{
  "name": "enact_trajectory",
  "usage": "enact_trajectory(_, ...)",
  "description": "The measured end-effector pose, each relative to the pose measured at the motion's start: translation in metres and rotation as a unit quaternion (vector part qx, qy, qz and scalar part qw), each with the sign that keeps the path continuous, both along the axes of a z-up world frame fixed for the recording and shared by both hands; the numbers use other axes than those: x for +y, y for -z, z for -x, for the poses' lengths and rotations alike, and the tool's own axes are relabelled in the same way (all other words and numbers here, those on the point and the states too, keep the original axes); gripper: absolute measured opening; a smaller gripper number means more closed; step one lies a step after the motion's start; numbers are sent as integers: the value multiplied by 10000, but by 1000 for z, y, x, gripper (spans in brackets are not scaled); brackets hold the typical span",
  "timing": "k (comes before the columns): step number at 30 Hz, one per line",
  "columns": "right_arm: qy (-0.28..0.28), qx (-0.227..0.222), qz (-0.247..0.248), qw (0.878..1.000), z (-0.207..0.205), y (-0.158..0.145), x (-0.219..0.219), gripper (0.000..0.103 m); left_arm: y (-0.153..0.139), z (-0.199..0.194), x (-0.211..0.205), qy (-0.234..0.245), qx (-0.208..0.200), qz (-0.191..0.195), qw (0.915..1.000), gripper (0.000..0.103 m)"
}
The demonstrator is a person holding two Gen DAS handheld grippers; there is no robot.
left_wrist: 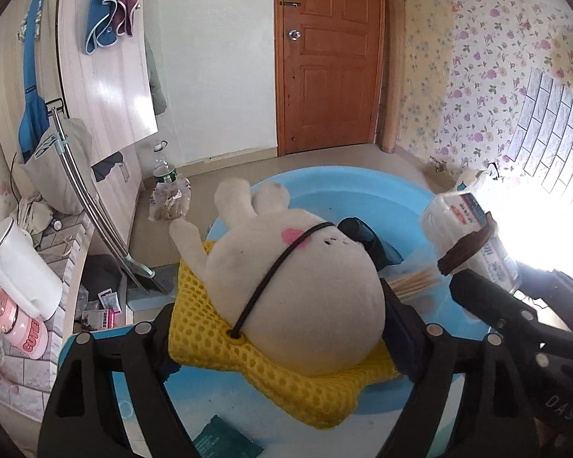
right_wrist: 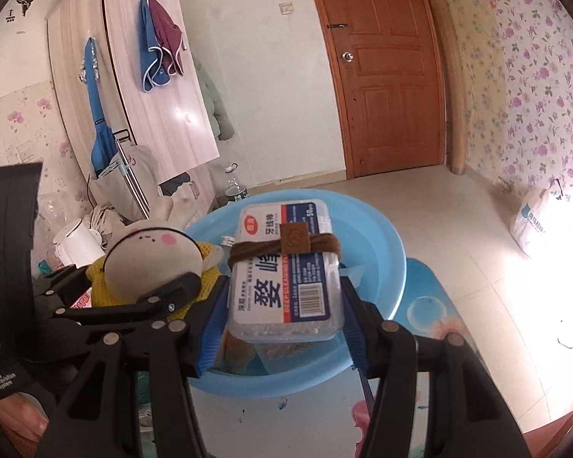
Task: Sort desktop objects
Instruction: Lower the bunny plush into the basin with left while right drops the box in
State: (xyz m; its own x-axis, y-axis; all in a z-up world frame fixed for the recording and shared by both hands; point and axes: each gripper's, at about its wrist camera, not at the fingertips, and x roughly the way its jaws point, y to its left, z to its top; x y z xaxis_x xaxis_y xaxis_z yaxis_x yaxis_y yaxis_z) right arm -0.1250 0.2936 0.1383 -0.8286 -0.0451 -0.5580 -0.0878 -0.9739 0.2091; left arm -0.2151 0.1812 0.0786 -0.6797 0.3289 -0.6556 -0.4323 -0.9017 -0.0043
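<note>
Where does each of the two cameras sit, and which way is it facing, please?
Left wrist: on the left gripper, facing the plush toy between its fingers, over the blue basin; the right gripper enters at right.
Right wrist: on the right gripper, facing its clamped floss box; the left gripper enters at left.
Shared: toy, box, basin, wooden door.

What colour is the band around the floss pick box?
Brown, around the floss pick box; clearest in the right wrist view.

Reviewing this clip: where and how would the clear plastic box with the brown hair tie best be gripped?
Grip the box across its two long side walls, near the end closest to the camera, coming in along its length. Those walls are flat and parallel, and that end keeps the pads clear of the hair tie. The right gripper holds it about so.
</note>
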Motion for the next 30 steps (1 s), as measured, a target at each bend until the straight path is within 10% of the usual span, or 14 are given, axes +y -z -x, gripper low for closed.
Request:
enact_trajectory(15, -23, -234, -36, 9997, 21, 15, -22, 64, -23, -32, -51, -387, 261, -355, 9983, 90)
enact_trajectory(30, 40, 234, -284, 9993, -47, 1, -57, 73, -5, -55, -108, -1569, -120, -371, 9868, 96)
